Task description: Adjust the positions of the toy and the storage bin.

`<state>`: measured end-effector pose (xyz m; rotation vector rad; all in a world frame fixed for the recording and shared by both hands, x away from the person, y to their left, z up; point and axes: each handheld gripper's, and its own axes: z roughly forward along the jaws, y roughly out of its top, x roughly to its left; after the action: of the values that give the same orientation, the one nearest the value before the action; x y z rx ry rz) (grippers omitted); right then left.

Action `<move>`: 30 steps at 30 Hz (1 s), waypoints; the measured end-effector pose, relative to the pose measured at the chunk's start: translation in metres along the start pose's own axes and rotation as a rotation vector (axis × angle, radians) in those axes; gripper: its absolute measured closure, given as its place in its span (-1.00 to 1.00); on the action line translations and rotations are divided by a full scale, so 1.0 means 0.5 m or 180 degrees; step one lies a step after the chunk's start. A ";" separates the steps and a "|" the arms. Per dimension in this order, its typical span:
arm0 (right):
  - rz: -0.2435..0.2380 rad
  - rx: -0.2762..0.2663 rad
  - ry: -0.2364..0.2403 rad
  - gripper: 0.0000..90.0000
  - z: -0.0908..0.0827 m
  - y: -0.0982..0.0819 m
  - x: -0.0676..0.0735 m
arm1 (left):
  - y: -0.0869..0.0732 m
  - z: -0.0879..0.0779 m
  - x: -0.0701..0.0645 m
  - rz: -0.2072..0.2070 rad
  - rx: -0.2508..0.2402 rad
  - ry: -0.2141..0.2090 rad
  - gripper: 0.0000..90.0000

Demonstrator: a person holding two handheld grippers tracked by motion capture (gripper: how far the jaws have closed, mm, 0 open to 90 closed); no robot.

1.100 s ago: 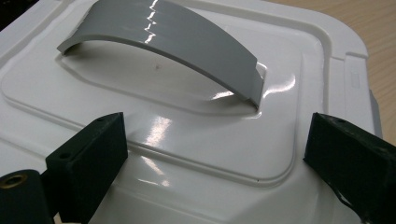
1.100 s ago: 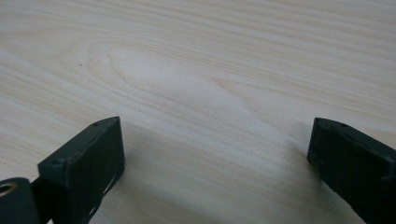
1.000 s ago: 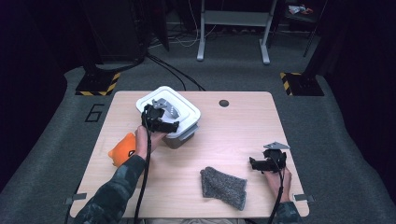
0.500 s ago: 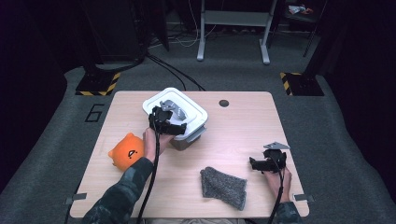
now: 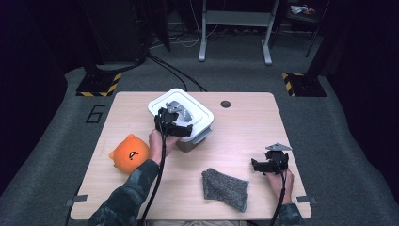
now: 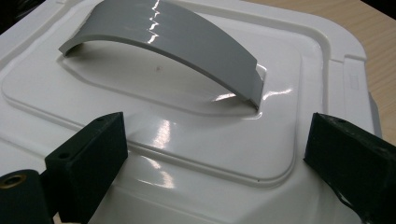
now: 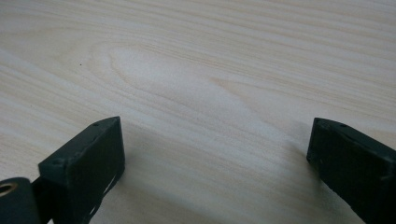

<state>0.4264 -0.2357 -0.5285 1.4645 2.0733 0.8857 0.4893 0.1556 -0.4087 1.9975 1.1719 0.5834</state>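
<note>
So the left gripper (image 5: 172, 123) is hovering right over the white lid (image 6: 187, 107) of the lidded bin (image 5: 182, 117), which sits toward the far left-middle of the counter (image 5: 244, 136). In the left gripper view the jaws are spread wide, one on each side of the frame, with the grey arched handle (image 6: 168, 44) just beyond them and nothing pinched between them. To me this reads as the approach step: lining up on that handle before grabbing it, most likely to get the lid off.

The right gripper (image 5: 269, 165) is parked low over bare wood near the right edge, jaws also spread and empty. Between the two hands, on the near side, there's a grey knitted cloth (image 5: 225, 188) lying flat, and an orange plush toy (image 5: 128, 153) sits at the left, just beside the person's left hand. My guess is one of those is headed into the bin once it's open, but that's only a guess.

Next move, as I see it: push the left gripper forward a bit so the handle's arch sits between the jaws, turn the wrist so they straddle the strap across its narrow width, then close. The handle looks glossy and slick, so a grab at the middle of the arch seems safer than near an end, and the lid may need a straight upward pull if it's snapped on.
</note>
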 end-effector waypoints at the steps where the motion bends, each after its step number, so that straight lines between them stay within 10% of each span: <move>1: -0.0002 0.0001 0.0001 -0.93 0.000 0.000 0.000 | 0.000 0.002 -0.003 -0.0012 -0.0019 -0.0002 -0.88; 12: -0.0006 0.0001 0.0002 -0.92 0.000 0.000 0.000 | 0.007 -0.008 -0.020 0.0155 -0.0259 0.0013 -0.81; 30: -0.0007 0.0000 0.0005 -0.92 -0.001 0.000 0.000 | 0.016 0.026 -0.047 0.0242 -0.0283 -0.0395 -0.70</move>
<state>0.4262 -0.2360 -0.5284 1.4614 2.0757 0.8864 0.4913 0.1278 -0.4108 1.9795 0.9828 0.5321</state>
